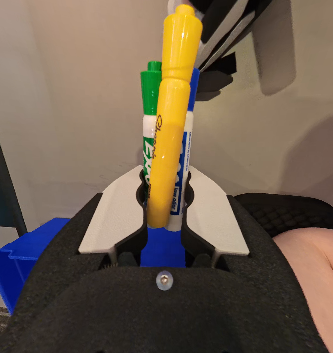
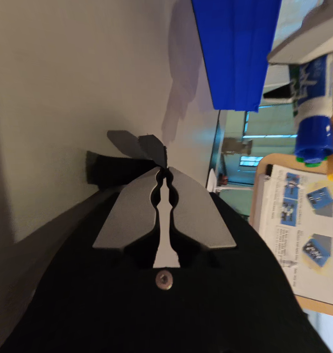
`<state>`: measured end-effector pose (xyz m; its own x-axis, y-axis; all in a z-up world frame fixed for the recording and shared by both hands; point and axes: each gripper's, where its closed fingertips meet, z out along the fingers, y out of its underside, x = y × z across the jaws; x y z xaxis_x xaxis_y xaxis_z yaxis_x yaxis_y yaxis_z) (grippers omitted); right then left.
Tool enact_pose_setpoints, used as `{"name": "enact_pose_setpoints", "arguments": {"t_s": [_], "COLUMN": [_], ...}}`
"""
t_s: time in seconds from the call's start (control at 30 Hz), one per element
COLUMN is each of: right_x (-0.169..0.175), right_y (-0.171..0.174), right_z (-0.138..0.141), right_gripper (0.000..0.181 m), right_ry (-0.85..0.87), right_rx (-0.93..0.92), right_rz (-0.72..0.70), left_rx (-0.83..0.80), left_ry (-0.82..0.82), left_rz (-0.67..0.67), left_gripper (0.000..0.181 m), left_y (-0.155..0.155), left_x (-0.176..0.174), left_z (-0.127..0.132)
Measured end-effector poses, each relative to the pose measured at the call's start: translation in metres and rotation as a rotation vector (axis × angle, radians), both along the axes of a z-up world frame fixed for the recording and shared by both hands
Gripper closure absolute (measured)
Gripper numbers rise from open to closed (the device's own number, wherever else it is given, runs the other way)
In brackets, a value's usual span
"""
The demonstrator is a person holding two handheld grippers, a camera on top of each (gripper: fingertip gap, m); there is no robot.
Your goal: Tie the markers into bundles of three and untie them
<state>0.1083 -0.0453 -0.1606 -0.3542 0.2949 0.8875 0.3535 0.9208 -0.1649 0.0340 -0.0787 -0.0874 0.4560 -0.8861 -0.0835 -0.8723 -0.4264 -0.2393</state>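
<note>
My left gripper (image 1: 164, 172) is shut on three markers that stick out forward between its fingers: a yellow marker (image 1: 173, 114) in front, a green-capped marker (image 1: 150, 91) on the left and a blue-capped marker (image 1: 192, 91) on the right. My right gripper (image 2: 164, 171) is shut on a black strap (image 2: 116, 168) at its fingertips. In the left wrist view the right gripper (image 1: 202, 66) comes in from the top right, with the strap (image 1: 221, 72) just beside the blue marker's cap. The marker caps (image 2: 314, 139) show at the right edge of the right wrist view.
A blue bin (image 1: 12, 267) stands at the lower left behind my left gripper and also shows in the right wrist view (image 2: 234, 53). A printed sheet on a wooden board (image 2: 299, 229) lies nearby. A black mesh chair (image 1: 288, 212) and a person's arm (image 1: 314, 277) are at the right. My hands' fingertips stand some 12 cm from each other.
</note>
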Motion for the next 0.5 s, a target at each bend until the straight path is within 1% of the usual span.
{"name": "enact_pose_setpoints", "arguments": {"t_s": [0.03,0.07,0.1,0.17,0.27,0.33,0.37,0.4,0.47,0.5], "right_x": [0.000,0.000,0.000,-0.001,-0.001,0.000,0.001,0.002,0.006,0.008], "right_y": [-0.002,-0.003,-0.002,0.000,0.008,0.010,0.010,0.012,0.010,0.009], "right_z": [0.000,-0.001,-0.001,0.003,0.014,0.016,0.015,0.013,0.007,0.005], "right_gripper": [0.178,0.177,0.177,0.174,0.164,0.150,0.146,0.138,0.136,0.132], "right_ry": [0.012,0.013,0.014,0.008,-0.005,-0.052,-0.084,-0.113,-0.190,-0.224], "right_rx": [0.023,-0.008,-0.079,-0.319,-0.703,-0.920,-1.007,-1.075,-1.190,-1.235], "right_rz": [0.017,0.015,0.001,-0.033,-0.091,-0.099,-0.095,-0.097,-0.075,-0.071], "left_rx": [0.000,-0.003,-0.005,-0.006,-0.010,-0.011,-0.014,-0.016,-0.019,-0.019], "left_ry": [0.004,0.006,0.005,0.006,0.010,0.011,0.011,0.013,0.017,0.017], "left_rz": [0.000,0.002,0.002,0.003,0.000,-0.003,-0.002,-0.002,-0.002,-0.002], "left_gripper": [0.143,0.143,0.143,0.143,0.143,0.143,0.143,0.143,0.143,0.143], "left_y": [0.000,0.000,0.000,0.000,-0.001,-0.001,-0.001,-0.001,0.000,0.000], "left_x": [-0.001,-0.001,-0.001,0.000,0.001,0.001,0.002,0.002,0.002,0.002], "left_z": [0.000,-0.001,-0.001,-0.001,-0.002,-0.002,-0.003,-0.003,-0.004,-0.004]}}
